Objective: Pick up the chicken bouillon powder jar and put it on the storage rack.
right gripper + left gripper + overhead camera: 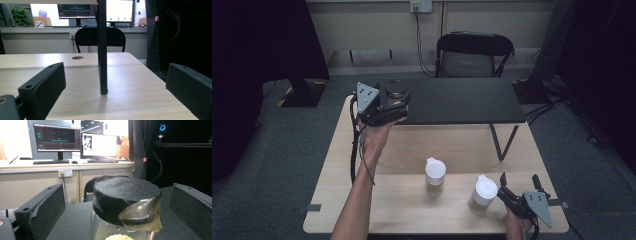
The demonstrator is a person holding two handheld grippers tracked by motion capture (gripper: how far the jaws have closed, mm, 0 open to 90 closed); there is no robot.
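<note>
Left tongs [396,111] are spread wide around the black-lidded jar [126,202], pads clear of it, on the dark shelf [462,100] at the far left. Right tongs [519,187] gape empty at the desk's [402,210] near right, just beside a white-lidded cup [484,192].

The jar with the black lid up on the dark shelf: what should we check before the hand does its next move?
1. Left gripper open wide: ok, jaws stand apart on each side of the jar.
2. Pads off the jar: ok, gaps show on both sides in the left gripper view.
3. Jar standing upright on the black shelf: ok.
4. Black lid seated: cannot tell; a tape piece hangs loose at its edge.
5. Right gripper free: ok, open, nothing between its jaws.
6. Two white-lidded cups upright on the wooden table: ok.
</note>
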